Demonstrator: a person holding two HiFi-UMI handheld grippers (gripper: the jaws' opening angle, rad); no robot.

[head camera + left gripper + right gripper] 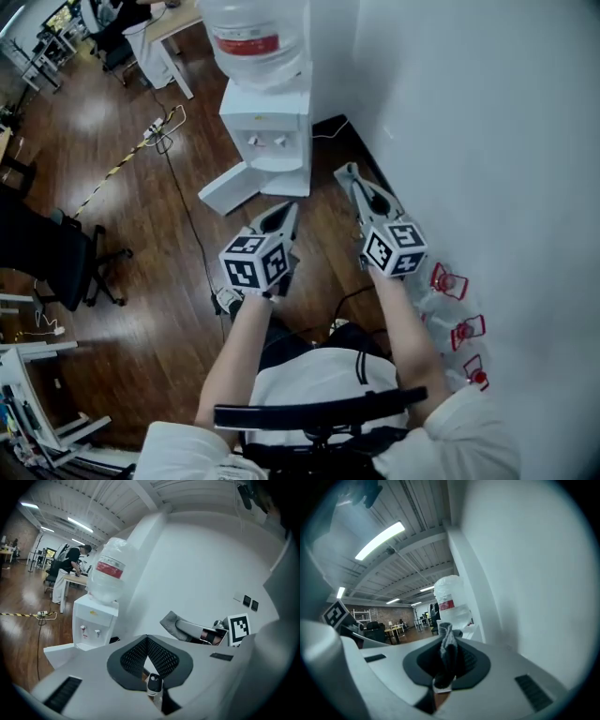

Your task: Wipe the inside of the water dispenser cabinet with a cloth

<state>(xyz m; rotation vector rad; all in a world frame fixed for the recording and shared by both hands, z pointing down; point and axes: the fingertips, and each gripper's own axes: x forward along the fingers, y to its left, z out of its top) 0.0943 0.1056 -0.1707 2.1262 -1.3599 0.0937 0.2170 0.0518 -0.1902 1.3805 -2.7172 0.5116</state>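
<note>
Cloth (449, 648) pinched in right gripper (445, 633), short of water dispenser (267, 127); left gripper (147, 638) pressed together, empty.

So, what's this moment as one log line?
left gripper shut, empty | right gripper shut on cloth | dispenser door open | wiping not begun
</note>
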